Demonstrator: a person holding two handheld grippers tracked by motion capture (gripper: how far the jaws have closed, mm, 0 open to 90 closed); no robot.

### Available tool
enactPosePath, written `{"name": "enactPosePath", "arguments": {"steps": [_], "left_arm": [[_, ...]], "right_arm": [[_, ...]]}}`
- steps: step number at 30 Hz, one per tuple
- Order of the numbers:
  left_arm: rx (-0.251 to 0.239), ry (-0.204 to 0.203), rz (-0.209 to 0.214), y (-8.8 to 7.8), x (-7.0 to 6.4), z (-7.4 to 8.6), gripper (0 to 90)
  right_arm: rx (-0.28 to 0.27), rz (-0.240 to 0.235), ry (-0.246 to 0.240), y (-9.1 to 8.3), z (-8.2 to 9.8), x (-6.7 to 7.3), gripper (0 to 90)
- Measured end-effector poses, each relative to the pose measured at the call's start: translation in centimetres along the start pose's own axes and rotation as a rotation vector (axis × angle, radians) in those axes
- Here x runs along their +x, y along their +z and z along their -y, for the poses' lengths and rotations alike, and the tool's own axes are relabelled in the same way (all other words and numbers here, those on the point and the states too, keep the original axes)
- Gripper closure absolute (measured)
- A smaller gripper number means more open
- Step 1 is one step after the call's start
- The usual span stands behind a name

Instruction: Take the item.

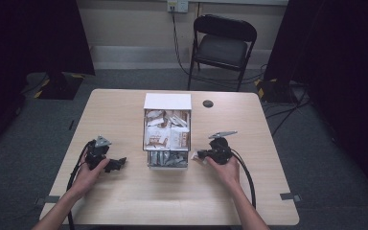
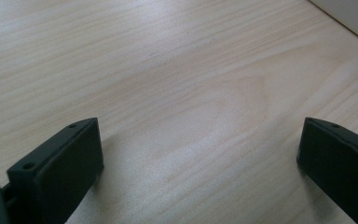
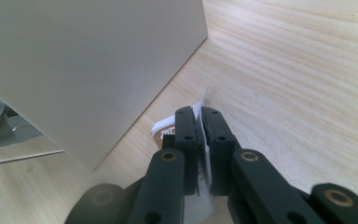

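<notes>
High view: my right gripper (image 1: 197,155) lies low on the wooden table (image 1: 124,206), just beside the right wall of the white box (image 1: 167,101) of small packets (image 1: 165,136), its tip aimed at that wall. My left gripper (image 1: 120,163) rests on the table left of the box, well apart from it.

Right gripper view: my jaws are closed on a thin white sachet (image 3: 204,105) with a brown printed patch; the pads pinch it flat, and its edge sticks out above and beside the jaw tips. The sachet sits at table level, close against the foot of the box wall (image 3: 98,70).

Left gripper view: my jaws stand wide apart over bare wood, holding nothing.

Handling, as I judge it: the sachet looks very light and limp, a film or paper pouch that will flop and fold wherever it is unsupported. Its surface is probably smooth, so a shallow bite at the rim could slip. The better hold is across the flat seam or well into the body, pads square to the faces, with modest pressure only, since hard squeezing may burst or crease the contents. I cannot tell what it contains.
</notes>
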State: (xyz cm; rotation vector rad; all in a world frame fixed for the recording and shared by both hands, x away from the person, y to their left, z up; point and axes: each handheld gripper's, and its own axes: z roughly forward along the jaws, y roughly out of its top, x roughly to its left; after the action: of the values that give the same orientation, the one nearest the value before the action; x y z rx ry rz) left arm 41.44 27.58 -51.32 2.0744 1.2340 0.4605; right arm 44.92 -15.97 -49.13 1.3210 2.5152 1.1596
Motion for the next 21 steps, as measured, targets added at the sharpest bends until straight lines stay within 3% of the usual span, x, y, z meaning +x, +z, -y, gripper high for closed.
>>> {"name": "enactPosePath", "arguments": {"steps": [6,9,14,21], "left_arm": [[0.000,0.000,0.000,0.00,0.00,0.00,0.0],[0.000,0.000,0.000,0.00,0.00,0.00,0.0],[0.000,0.000,0.000,0.00,0.00,0.00,0.0],[0.000,0.000,0.000,0.00,0.00,0.00,0.0]], "right_arm": [[-0.002,0.046,0.002,0.14,0.07,0.00,75.4],[-0.004,0.054,0.000,0.15,0.13,-0.13,71.9],[-0.010,0.046,0.041,0.08,0.19,-0.39,66.0],[-0.028,0.058,0.044,-0.16,0.06,-0.45,55.4]]}}
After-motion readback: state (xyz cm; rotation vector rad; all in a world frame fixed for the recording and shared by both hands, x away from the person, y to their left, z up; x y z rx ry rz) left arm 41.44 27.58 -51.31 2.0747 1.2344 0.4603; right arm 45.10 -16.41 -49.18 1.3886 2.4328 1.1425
